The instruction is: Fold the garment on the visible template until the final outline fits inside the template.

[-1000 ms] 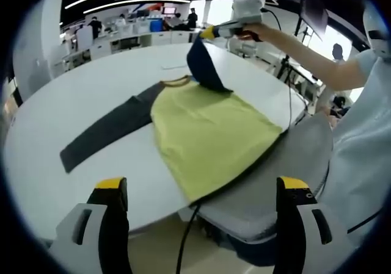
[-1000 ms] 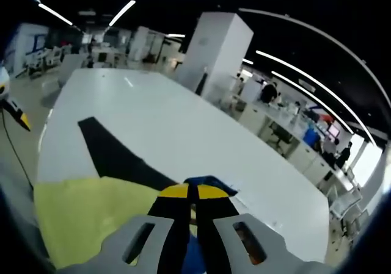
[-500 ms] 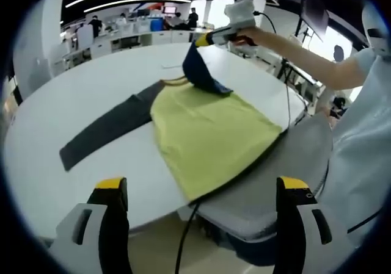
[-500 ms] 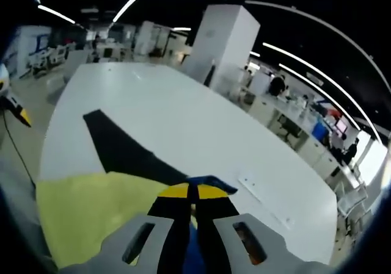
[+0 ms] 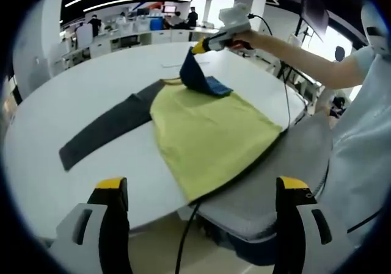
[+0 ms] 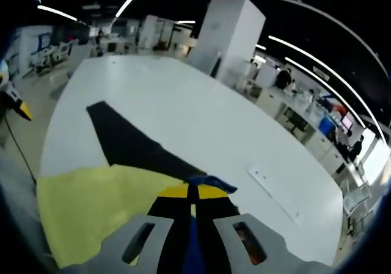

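A long-sleeved garment lies on the white table (image 5: 73, 85). Its yellow body (image 5: 208, 127) reaches the near edge, and one dark grey sleeve (image 5: 104, 130) stretches out to the left. The other sleeve, blue (image 5: 201, 79), is lifted off the far side of the body, with my right gripper (image 5: 197, 47) shut on its end. In the right gripper view the shut jaws (image 6: 195, 191) pinch the blue cloth (image 6: 211, 181) above the yellow body (image 6: 91, 207), and the dark sleeve (image 6: 128, 143) lies beyond. My left gripper (image 5: 202, 183) stands open off the table's near edge, holding nothing.
A grey chair (image 5: 275, 164) sits against the table's near right edge, and a black cable (image 5: 186, 237) hangs below it. The person's arm (image 5: 305, 54) reaches over the table from the right. A thin strip (image 6: 275, 191) lies on the far tabletop. Office desks stand behind.
My right gripper has carried the blue sleeve end lower and a little leftward over the garment's collar side. The left gripper has stayed still.
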A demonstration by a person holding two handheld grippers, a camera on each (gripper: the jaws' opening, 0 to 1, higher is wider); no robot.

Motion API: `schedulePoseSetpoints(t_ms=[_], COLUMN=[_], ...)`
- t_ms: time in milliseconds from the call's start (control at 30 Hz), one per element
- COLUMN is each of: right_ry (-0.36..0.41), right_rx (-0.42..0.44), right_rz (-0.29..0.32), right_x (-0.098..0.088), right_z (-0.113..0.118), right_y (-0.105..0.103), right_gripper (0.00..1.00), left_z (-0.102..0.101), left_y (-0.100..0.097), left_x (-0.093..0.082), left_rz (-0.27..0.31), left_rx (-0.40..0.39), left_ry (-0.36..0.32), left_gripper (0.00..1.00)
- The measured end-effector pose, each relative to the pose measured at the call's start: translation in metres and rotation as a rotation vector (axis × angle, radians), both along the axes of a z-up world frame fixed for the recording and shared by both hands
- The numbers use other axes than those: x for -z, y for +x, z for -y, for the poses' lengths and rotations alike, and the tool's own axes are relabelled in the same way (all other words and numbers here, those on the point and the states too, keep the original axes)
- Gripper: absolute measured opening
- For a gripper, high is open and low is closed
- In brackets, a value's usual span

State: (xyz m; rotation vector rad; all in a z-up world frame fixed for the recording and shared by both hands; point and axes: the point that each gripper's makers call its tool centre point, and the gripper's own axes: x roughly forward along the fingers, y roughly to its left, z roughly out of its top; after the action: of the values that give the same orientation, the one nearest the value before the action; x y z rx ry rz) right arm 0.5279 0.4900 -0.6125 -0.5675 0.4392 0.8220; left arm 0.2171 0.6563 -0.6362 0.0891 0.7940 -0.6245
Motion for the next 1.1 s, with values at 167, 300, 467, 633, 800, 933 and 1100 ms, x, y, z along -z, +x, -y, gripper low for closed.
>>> schedulePoseSetpoints(t_ms=[167, 300, 467, 633, 800, 933, 1100], right_ry=[0.007, -0.003, 0.003, 0.0, -0.006, -0.011, 0.007], right_rx=[-0.003, -0.008, -0.011, -0.018, -0.025, -0.03, -0.026], right_rz=[-0.033, -0.049, -0.069, -0.086, -0.108, -0.129, -0.163], right_x=[0.011, 0.019, 0.027, 0.034, 0.045, 0.054, 0.062], right_z=[-0.003, -0.009, -0.016, -0.021, -0.027, -0.03, -0.035], right_y=[-0.007, -0.006, -0.006, -0.007, -0.01, -0.013, -0.015], right_gripper=[0.02, 0.02, 0.02, 0.02, 0.02, 0.02, 0.02], left_z=[0.0, -0.001, -0.004, -0.003, -0.004, -0.004, -0.002], left_y=[-0.001, -0.002, -0.003, -0.003, -0.001, 0.0, -0.001], left_x=[0.002, 0.003, 0.003, 0.004, 0.002, 0.001, 0.002], left_rz=[-0.004, -0.006, -0.007, -0.014, -0.003, 0.004, -0.001], left_rx=[-0.005, -0.009, -0.018, -0.014, -0.021, -0.024, -0.02], left_ry=[-0.003, -0.006, -0.008, -0.009, -0.01, -0.008, -0.01], left_gripper=[0.97, 0.97, 0.97, 0.96, 0.98, 0.98, 0.98])
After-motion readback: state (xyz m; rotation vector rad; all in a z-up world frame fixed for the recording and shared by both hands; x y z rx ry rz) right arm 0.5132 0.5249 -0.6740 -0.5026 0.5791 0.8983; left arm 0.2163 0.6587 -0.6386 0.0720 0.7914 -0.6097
